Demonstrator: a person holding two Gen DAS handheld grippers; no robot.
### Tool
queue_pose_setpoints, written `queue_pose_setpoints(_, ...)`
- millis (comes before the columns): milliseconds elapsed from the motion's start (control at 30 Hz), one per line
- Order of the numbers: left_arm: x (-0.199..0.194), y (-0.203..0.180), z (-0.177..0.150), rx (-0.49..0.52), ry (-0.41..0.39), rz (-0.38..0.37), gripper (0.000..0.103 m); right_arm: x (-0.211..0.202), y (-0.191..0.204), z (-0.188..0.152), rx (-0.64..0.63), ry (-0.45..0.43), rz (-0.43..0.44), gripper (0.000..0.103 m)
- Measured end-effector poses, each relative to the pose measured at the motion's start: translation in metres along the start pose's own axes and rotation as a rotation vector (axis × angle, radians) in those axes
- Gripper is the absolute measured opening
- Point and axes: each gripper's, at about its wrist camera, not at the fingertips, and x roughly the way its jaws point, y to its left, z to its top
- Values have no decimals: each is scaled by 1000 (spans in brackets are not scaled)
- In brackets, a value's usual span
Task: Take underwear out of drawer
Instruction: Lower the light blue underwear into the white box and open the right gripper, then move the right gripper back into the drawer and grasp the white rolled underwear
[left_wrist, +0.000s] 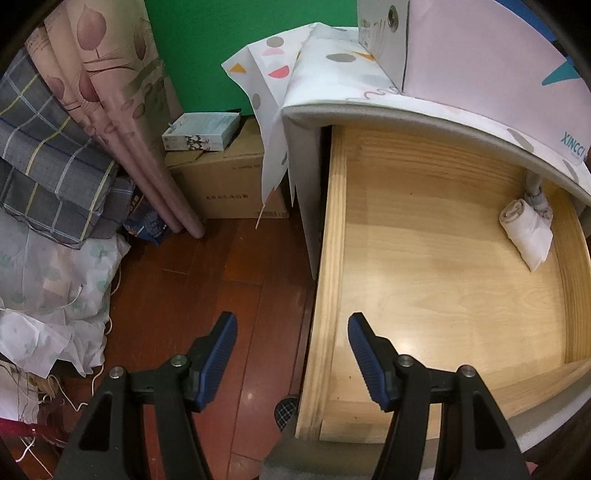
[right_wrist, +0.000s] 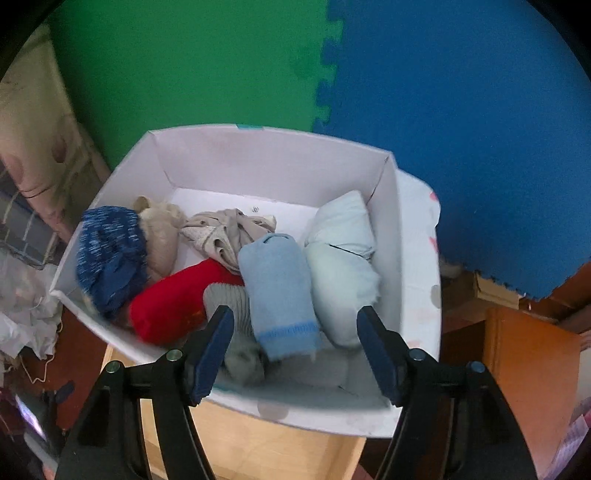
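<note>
Green and blue foam mats back the scene, above a dark wood floor (left_wrist: 192, 280). My left fingers (left_wrist: 291, 328) stand wide and empty, straddling the left wall of the open drawer (left_wrist: 332, 236). A rolled white underwear (left_wrist: 526, 230) lies far ahead to their right. My right fingers (right_wrist: 295, 321) gape, nothing gripped, over a white box (right_wrist: 258, 155); a light blue roll (right_wrist: 280, 288) sits between them.
</note>
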Motion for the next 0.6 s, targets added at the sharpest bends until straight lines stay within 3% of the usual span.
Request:
queue_pose_setpoints(233,-1,-7,-1,27,-7,12,64,-35,-16,-51,-20,-51,18,65)
queue_pose_setpoints(300,-1,-8,-1,29,-6,17,64,-35,-21,-73,-40,-49,3,60)
queue_pose_setpoints(400,-2,-8,-2,27,-12,28,64,-20,-27,-106,-59,-19,-3,46)
queue_pose_setpoints(600,-3,-5,-1,18,-13,14,64,36,-32,-158,-78,106,5,44)
